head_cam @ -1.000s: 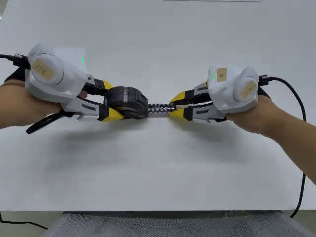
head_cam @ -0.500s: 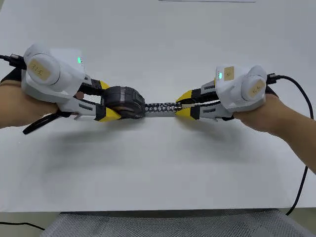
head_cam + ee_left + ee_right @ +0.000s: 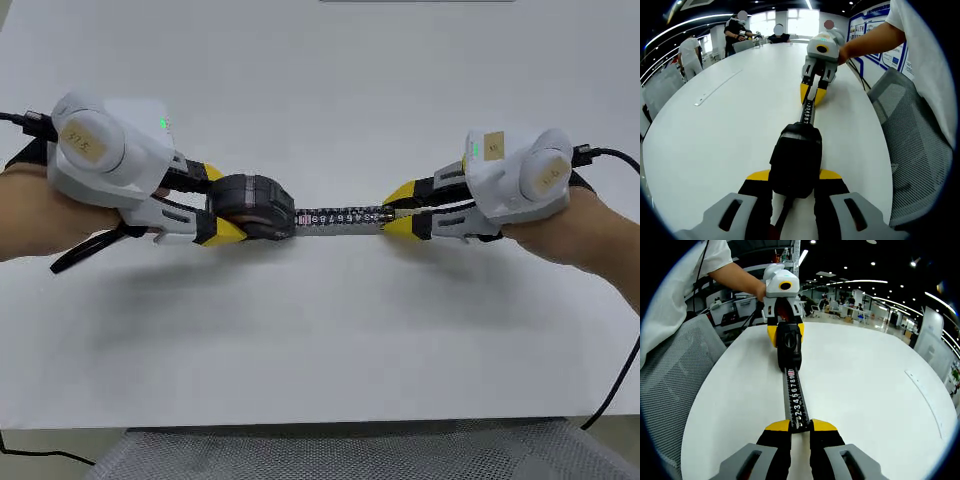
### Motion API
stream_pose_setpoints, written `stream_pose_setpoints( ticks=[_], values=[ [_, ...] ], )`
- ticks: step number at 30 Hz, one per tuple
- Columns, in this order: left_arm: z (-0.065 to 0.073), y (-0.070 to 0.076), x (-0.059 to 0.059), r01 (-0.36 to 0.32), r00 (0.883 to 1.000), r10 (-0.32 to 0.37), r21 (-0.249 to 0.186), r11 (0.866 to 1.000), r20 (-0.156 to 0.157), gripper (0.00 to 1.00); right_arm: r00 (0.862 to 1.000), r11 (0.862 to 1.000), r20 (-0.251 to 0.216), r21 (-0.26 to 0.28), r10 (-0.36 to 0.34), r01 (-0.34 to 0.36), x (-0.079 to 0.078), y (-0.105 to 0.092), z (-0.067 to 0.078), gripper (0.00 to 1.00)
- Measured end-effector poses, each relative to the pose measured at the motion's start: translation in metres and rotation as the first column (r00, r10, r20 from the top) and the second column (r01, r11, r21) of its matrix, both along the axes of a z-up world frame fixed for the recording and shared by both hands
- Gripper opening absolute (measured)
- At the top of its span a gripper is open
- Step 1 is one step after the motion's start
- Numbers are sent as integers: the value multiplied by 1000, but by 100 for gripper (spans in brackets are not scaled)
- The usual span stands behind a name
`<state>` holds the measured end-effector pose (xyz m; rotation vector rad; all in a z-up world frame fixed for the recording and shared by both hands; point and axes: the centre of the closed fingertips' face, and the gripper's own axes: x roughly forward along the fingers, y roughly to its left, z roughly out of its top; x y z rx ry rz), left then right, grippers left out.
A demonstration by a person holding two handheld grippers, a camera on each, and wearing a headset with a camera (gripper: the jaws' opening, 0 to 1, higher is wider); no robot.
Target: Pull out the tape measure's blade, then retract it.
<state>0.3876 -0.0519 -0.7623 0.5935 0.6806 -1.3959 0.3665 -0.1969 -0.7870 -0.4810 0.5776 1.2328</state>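
Head view, tape: the case (image 3: pixel 255 207) hung above the table (image 3: pixel 320 340), clamped between the left gripper's (image 3: pixel 222 203) fingers; a short run of blade (image 3: pixel 340 216) bridged to the right gripper (image 3: pixel 399 211)
Head view, pull: judged early in the draw; it would go best with the right gripper drawn straight out along the blade's line, level, while the left braced the case
Head view, hands: forearms entered low from either side, grippers level and facing each other
Left gripper view: fingers (image 3: pixel 759 175) pressed on the case's flanks; the blade ran dead ahead, so no twist needed correcting
Right gripper view: fingers (image 3: pixel 778 426) pinched together on the blade's tip, numerals up; a firm pinch mattered, since a slip would likely let the blade snap back
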Motion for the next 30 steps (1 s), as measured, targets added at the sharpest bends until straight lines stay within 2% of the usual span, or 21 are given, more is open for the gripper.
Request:
stream_pose_setpoints(
  ticks=[30],
  values=[
    [0,0,0,15,1000,-15,18,1000,0,27,998,996,-22,-66,-53,51,-10,-59,-1,10]
  ],
)
